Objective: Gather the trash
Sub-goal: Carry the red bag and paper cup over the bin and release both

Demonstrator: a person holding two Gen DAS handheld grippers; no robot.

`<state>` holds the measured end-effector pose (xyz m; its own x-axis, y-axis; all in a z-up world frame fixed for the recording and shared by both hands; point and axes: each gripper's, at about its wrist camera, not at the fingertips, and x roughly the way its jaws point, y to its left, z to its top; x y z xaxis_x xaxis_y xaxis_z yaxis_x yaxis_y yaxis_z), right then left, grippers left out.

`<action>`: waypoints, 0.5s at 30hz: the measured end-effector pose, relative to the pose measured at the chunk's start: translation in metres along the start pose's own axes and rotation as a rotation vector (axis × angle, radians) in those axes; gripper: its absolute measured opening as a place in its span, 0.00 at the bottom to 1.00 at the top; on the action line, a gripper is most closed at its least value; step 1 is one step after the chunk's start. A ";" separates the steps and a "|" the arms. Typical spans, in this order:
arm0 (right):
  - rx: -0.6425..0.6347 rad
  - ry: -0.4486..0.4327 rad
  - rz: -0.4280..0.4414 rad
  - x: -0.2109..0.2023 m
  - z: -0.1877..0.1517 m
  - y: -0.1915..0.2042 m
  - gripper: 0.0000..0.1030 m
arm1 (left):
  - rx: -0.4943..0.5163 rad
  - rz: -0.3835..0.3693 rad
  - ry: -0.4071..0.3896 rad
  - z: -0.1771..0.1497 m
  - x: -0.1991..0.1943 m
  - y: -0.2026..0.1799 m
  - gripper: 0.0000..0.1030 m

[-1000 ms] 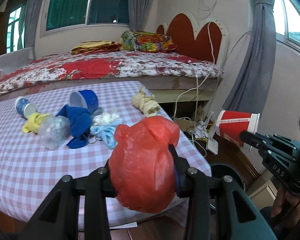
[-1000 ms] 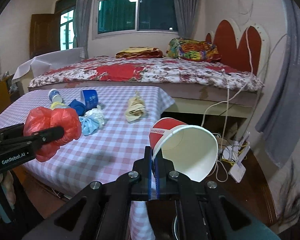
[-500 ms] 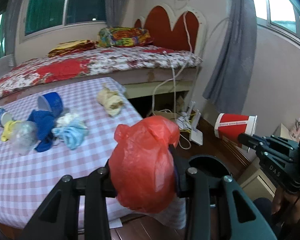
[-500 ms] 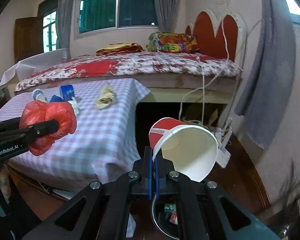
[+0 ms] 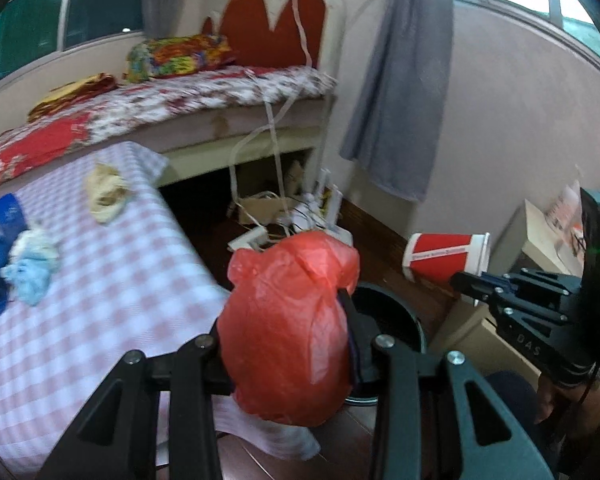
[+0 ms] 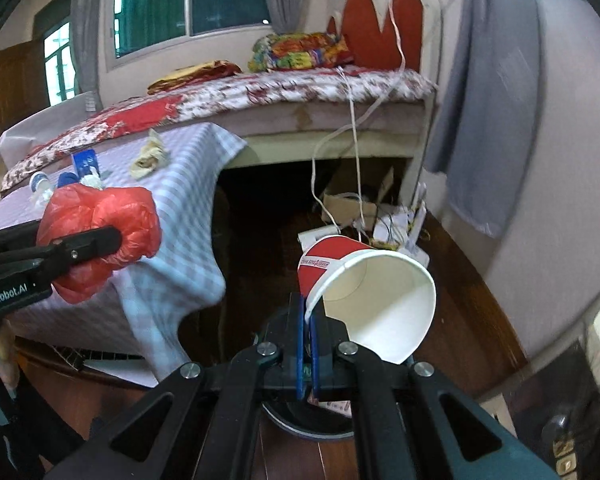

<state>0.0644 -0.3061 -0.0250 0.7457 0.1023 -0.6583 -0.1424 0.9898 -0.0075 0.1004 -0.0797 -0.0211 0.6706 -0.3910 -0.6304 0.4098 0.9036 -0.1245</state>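
Observation:
My left gripper is shut on a crumpled red plastic bag and holds it past the table edge, in front of the round black trash bin on the floor. My right gripper is shut on the rim of a red and white paper cup, held on its side above the bin. The cup and right gripper also show in the left wrist view, to the right of the bin. The bag shows in the right wrist view at left.
The checkered table holds a beige wad, light blue and white wads, a blue cloth and a blue cup. Cables and a power strip lie on the wooden floor under the bed. A cabinet stands at right.
Both grippers have swung right, away from the table, and now hang over the trash bin on the floor. The bag and the cup stay gripped.

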 end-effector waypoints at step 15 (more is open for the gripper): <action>-0.008 0.201 0.052 0.066 -0.053 -0.036 0.03 | 0.044 -0.077 0.218 -0.033 0.095 -0.037 0.39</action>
<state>0.0839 -0.3402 -0.1077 0.5923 0.1306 -0.7950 -0.1828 0.9828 0.0252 0.1283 -0.1440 -0.1019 0.4888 -0.4071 -0.7716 0.4845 0.8622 -0.1480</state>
